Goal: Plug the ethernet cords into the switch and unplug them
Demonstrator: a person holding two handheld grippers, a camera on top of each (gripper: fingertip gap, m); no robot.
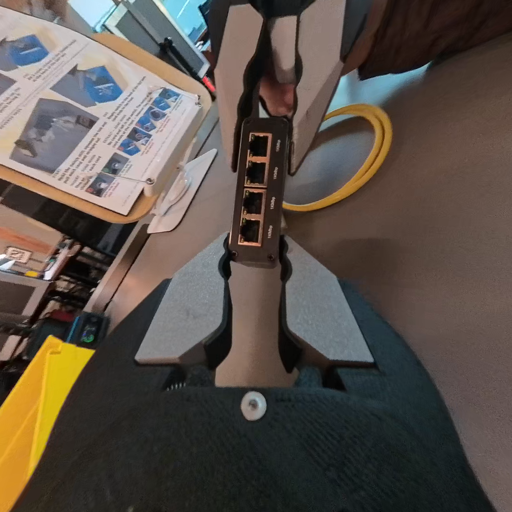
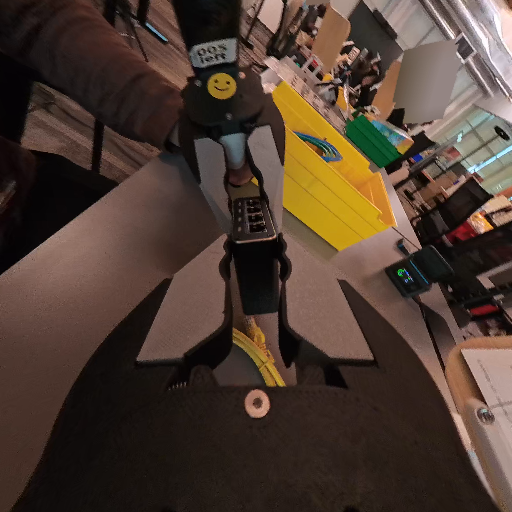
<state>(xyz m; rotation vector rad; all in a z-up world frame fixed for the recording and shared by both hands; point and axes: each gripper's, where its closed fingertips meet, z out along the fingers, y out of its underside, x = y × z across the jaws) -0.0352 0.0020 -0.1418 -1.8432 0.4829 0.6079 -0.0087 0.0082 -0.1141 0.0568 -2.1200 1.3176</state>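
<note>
Both the left gripper (image 1: 255,249) and right gripper (image 2: 254,243) clench opposite ends of the switch (image 1: 256,191); its four empty ports run lengthwise between them, and the yellow ethernet cord (image 1: 368,163) lies coiled on the bench (image 1: 415,249) beneath.

A yellow bin (image 2: 332,191) sits on the grey table (image 2: 110,249) beside a green bin (image 2: 368,144); an instruction sheet (image 1: 83,116) lies nearby.

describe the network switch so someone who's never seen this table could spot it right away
Over the grey table, two grippers face each other with one small black box pinched between them. That box is the switch: four empty copper-rimmed ports in a row, unlike the coiled yellow cable beside it.
</note>
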